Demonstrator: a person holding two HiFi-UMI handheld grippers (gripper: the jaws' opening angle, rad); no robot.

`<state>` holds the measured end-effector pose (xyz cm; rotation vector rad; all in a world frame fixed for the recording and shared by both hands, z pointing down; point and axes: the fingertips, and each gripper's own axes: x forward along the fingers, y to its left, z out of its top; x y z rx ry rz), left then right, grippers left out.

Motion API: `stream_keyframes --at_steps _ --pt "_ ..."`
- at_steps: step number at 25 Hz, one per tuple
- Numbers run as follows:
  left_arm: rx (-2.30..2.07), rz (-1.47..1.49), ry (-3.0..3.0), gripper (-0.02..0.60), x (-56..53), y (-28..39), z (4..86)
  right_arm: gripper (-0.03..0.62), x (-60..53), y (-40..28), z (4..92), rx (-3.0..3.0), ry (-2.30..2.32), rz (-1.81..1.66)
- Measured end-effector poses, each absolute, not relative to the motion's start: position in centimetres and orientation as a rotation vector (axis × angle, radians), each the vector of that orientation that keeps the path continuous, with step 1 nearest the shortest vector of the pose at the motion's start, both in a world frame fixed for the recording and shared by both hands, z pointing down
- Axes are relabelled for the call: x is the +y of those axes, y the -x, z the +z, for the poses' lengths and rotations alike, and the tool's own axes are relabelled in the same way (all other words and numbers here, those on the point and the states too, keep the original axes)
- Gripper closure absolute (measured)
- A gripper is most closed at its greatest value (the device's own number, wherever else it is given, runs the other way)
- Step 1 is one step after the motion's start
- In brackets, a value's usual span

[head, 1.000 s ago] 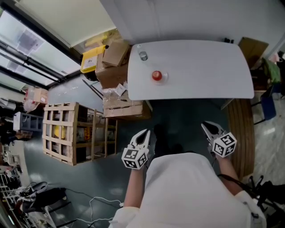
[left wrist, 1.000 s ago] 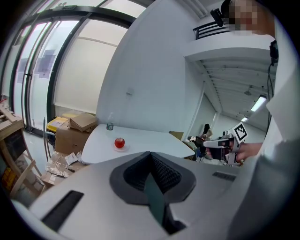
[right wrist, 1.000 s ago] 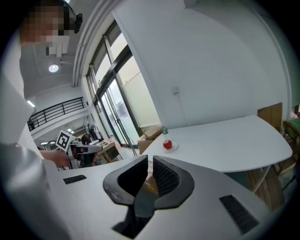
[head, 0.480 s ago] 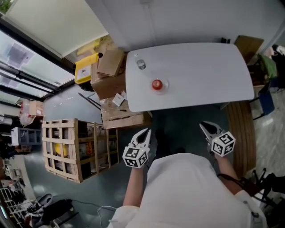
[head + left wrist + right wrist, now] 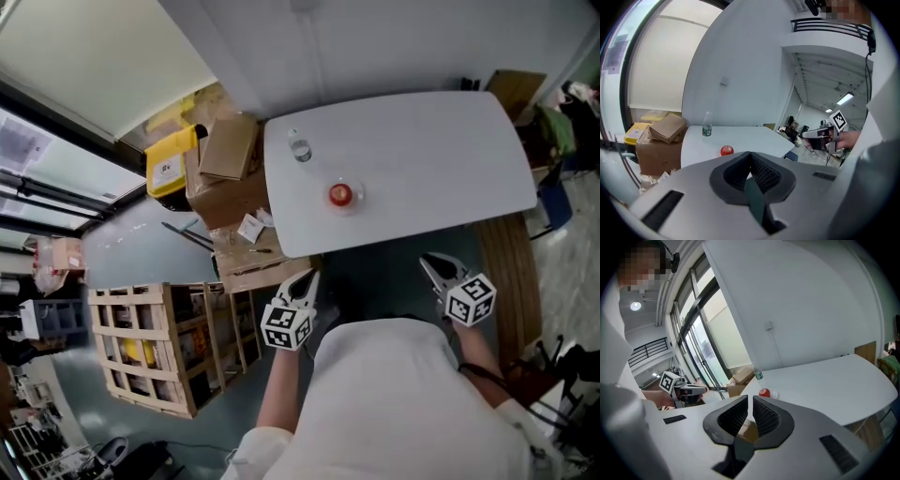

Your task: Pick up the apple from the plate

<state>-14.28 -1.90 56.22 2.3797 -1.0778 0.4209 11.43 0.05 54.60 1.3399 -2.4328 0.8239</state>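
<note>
A red apple sits on a small clear plate near the left-front part of the white table. It also shows small in the left gripper view as the apple, and in the right gripper view as the apple. My left gripper is held short of the table's near edge, jaws shut and empty. My right gripper hovers beside it to the right, also off the table, its jaws closed with nothing between them. Both point toward the table.
A clear water bottle stands behind the apple near the table's left edge. Cardboard boxes and a yellow box are stacked left of the table. A wooden crate stands at lower left, a brown board at right.
The table and apple have slid lower in the head view, nearer to both grippers. The crate has shifted down and left. Both grippers stay shut.
</note>
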Motion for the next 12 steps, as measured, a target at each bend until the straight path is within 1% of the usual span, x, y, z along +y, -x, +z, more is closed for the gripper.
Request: stream_keyframes --at_steps 6,12 --pt "-0.990 0.451 -2.410 0.579 -5.0 15.8 57.3 0.542 -2.3 -9.1 55.3 -2.392 -1.398 0.861" --pt "-0.904 0.475 -2.437 0.578 -7.4 15.5 58.1 0.542 -3.7 -7.9 55.5 -2.352 -1.431 0.887"
